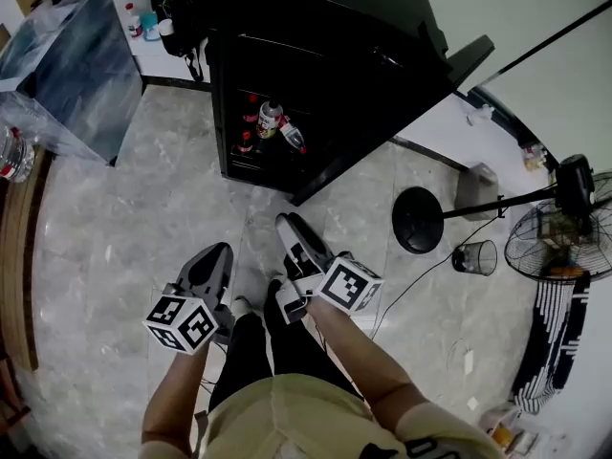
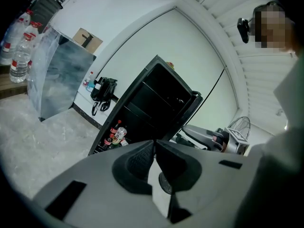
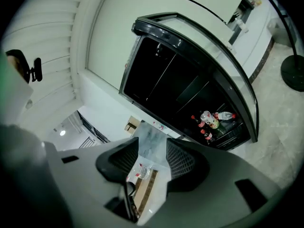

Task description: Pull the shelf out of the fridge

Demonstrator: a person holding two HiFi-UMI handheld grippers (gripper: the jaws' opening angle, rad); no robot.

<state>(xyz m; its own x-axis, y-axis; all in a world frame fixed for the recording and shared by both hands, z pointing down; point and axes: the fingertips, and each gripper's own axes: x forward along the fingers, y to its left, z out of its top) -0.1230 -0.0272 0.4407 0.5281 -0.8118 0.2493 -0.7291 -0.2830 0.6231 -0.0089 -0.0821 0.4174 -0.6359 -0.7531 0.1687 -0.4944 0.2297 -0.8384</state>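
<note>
While the fridge (image 1: 325, 75) stands open at the upper middle of the head view, its low shelf (image 3: 231, 133) — loaded with bottles (image 1: 271, 124) — sits inside. Both tools hover lower in frame over the floor (image 1: 143, 218), short of the fridge: left gripper (image 1: 216, 259) jaws together, right gripper (image 1: 295, 229) jaws apart — nothing between them.

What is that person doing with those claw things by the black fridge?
A person stands facing an open black fridge, holding a gripper in each hand. The left gripper is shut on nothing; the right gripper is open and empty. Neither touches the fridge yet. Some bottles sit low inside it.
</note>
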